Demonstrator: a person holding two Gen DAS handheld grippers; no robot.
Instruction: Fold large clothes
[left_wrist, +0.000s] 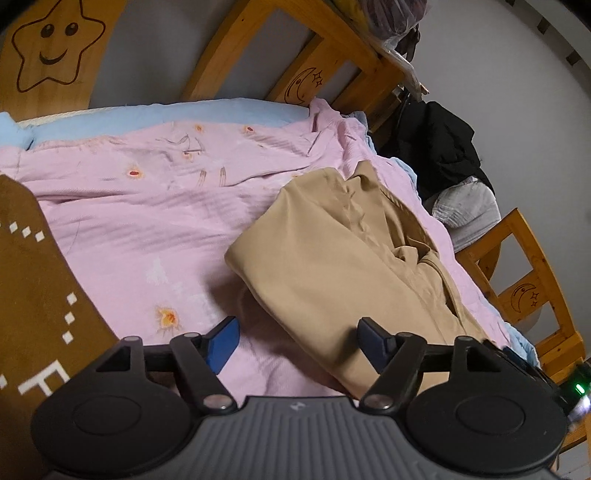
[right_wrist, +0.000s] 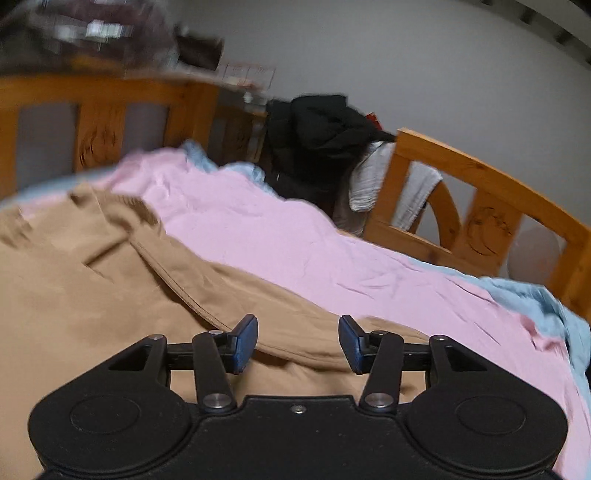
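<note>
A tan garment (left_wrist: 343, 266) lies folded over on a pink blanket (left_wrist: 140, 221) on a bed. My left gripper (left_wrist: 299, 343) is open and empty, just above the garment's near left edge. In the right wrist view the same tan garment (right_wrist: 110, 295) spreads across the left and bottom, with a stitched hem running diagonally. My right gripper (right_wrist: 298, 341) is open and empty, hovering over the garment's near part. That view is blurred by motion.
A brown garment with white marks (left_wrist: 33, 295) lies at the left. Wooden bed rails (left_wrist: 532, 295) (right_wrist: 480, 210) border the far side. Black clothing (left_wrist: 439, 147) (right_wrist: 317, 144) and a white cloth (right_wrist: 369, 181) hang beyond the rail. A light blue sheet (right_wrist: 543, 306) shows at the blanket's edge.
</note>
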